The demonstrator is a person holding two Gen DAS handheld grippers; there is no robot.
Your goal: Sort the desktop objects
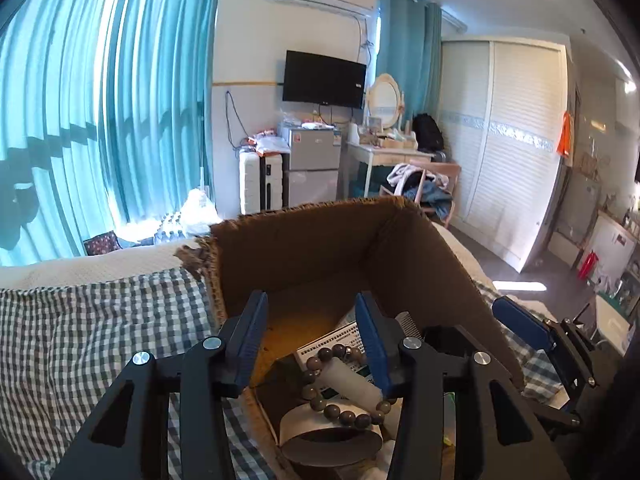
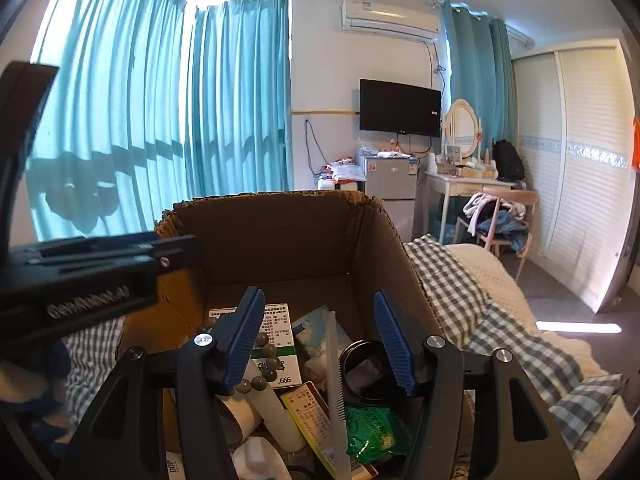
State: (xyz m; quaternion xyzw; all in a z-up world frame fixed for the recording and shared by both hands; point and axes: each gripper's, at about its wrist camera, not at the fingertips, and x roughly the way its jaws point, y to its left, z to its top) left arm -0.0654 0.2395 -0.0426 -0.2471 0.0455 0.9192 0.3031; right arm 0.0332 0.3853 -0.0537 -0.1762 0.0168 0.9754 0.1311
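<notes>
A brown cardboard box (image 2: 288, 236) sits on grey-and-white checked bedding (image 1: 80, 320), beside a cream knitted blanket (image 2: 492, 276). Inside lie brown beads (image 1: 340, 404), a white-and-green printed carton (image 2: 276, 332), a white comb (image 2: 334, 380), a black ring (image 2: 360, 368), crumpled green netting (image 2: 372, 428) and a yellow-and-red packet (image 2: 308, 412). Black-framed grippers carry blue ribbed pads (image 2: 394, 340). Teal curtains (image 2: 160, 120) hang behind.
</notes>
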